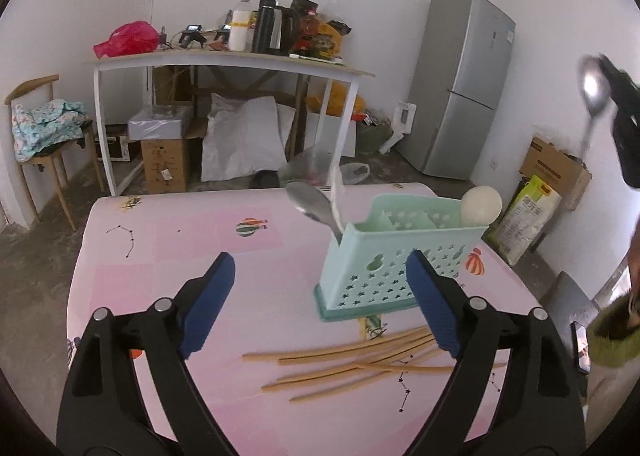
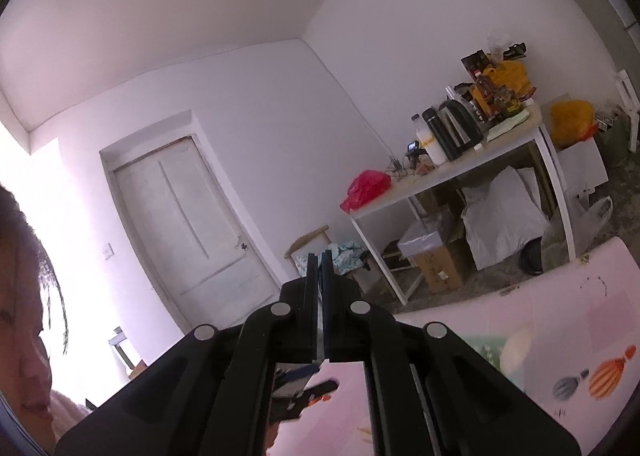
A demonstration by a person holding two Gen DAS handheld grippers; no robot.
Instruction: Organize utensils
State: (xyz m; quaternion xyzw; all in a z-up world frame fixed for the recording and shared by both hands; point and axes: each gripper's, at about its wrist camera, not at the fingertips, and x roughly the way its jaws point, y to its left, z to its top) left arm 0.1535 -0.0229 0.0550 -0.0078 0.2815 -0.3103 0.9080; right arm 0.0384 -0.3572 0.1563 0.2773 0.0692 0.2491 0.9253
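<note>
A teal star-punched utensil caddy [image 1: 376, 244] stands on the pink table [image 1: 160, 248]. In it are a metal spoon [image 1: 312, 204], a blurred white piece beside that spoon, and a white round-headed utensil [image 1: 480, 204]. Several wooden chopsticks [image 1: 360, 360] lie loose in front of the caddy. My left gripper [image 1: 320, 260] hovers over them, open, with nothing between its blue pads [image 1: 212, 296]. My right gripper [image 1: 606, 66] is raised at the far right, shut on a second metal spoon [image 1: 592, 84] whose handle hangs down. In the right wrist view the right gripper [image 2: 320, 256] shows only a thin pale sliver between its closed fingers.
Beyond the table stand a cluttered white desk [image 1: 224, 62], a grey fridge [image 1: 464, 84], a wooden chair [image 1: 40, 128] and cardboard boxes [image 1: 556, 168]. A person's green sleeve [image 1: 616, 340] and a phone [image 1: 580, 348] sit at the right edge. A white door [image 2: 188, 224] is behind.
</note>
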